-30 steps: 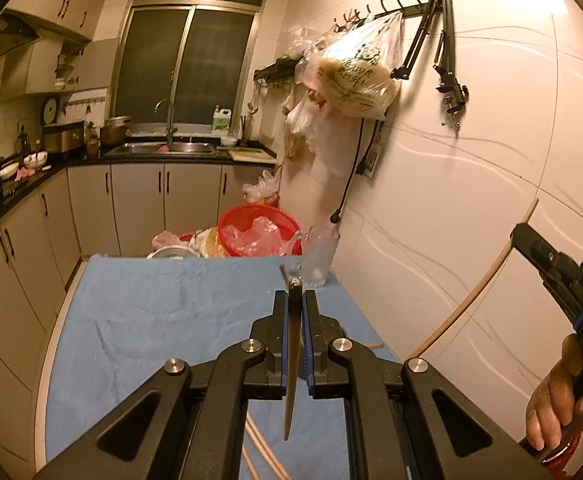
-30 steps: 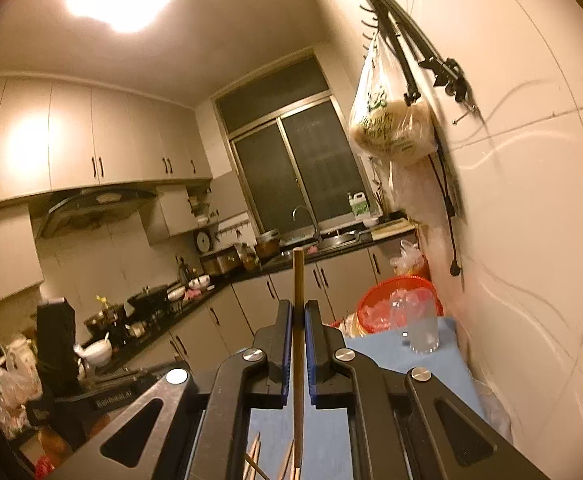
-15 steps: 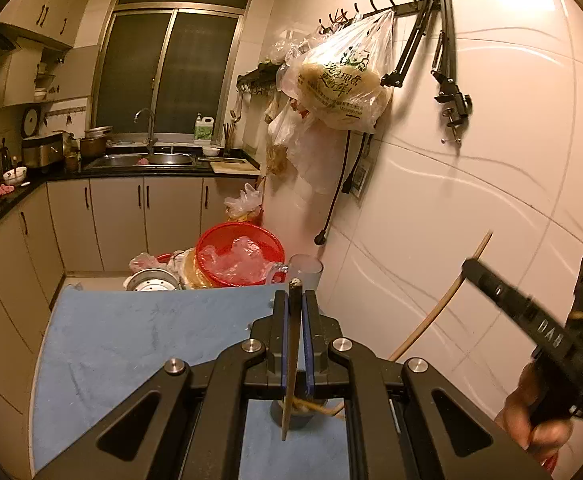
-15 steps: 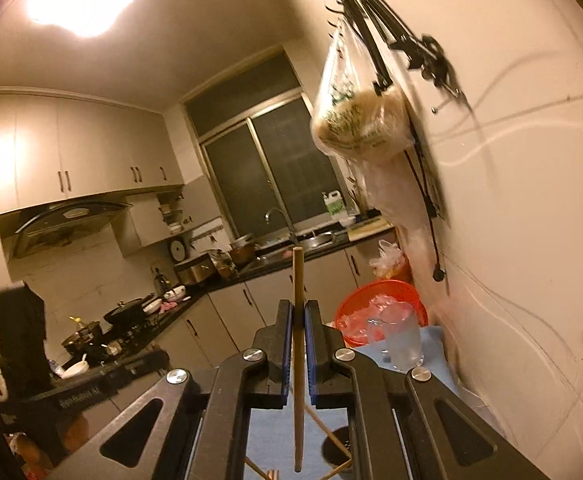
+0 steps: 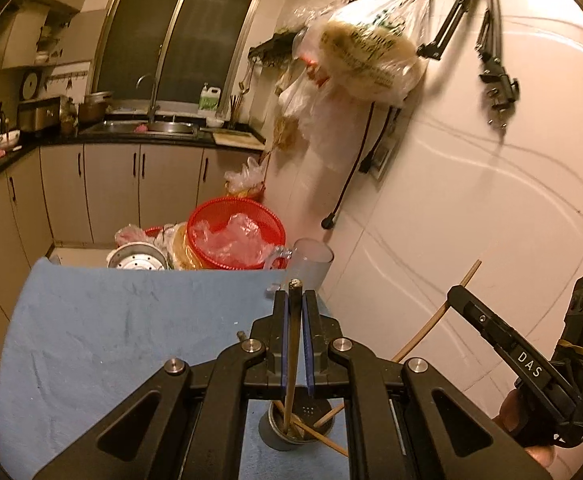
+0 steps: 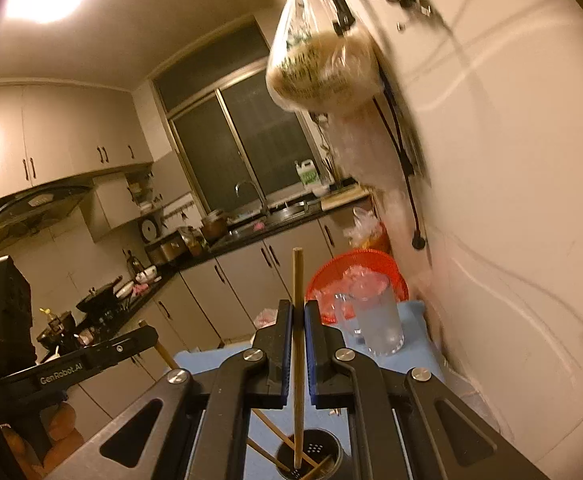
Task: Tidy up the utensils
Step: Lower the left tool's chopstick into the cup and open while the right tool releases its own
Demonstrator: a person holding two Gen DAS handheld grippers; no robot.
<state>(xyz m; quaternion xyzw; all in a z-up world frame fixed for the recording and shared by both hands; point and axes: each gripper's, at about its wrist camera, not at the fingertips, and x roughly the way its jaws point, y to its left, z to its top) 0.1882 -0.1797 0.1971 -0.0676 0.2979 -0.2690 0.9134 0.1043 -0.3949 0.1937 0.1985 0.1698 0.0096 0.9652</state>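
My left gripper is shut on a wooden chopstick whose lower end reaches into a grey metal utensil cup on the blue cloth; other chopsticks lean in the cup. My right gripper is shut on another chopstick, its lower tip inside the same perforated cup. The right gripper shows at the right of the left wrist view, its chopstick slanting down toward the cup. The left gripper shows at the left of the right wrist view.
A blue cloth covers the table beside a white tiled wall. A clear plastic jug and a red basket stand at the table's far end. A bag hangs from wall hooks. Cabinets and a sink lie beyond.
Both grippers have come down toward the cup with their chopsticks. The cup has come into view below each gripper, and the chopstick tips now reach into it.
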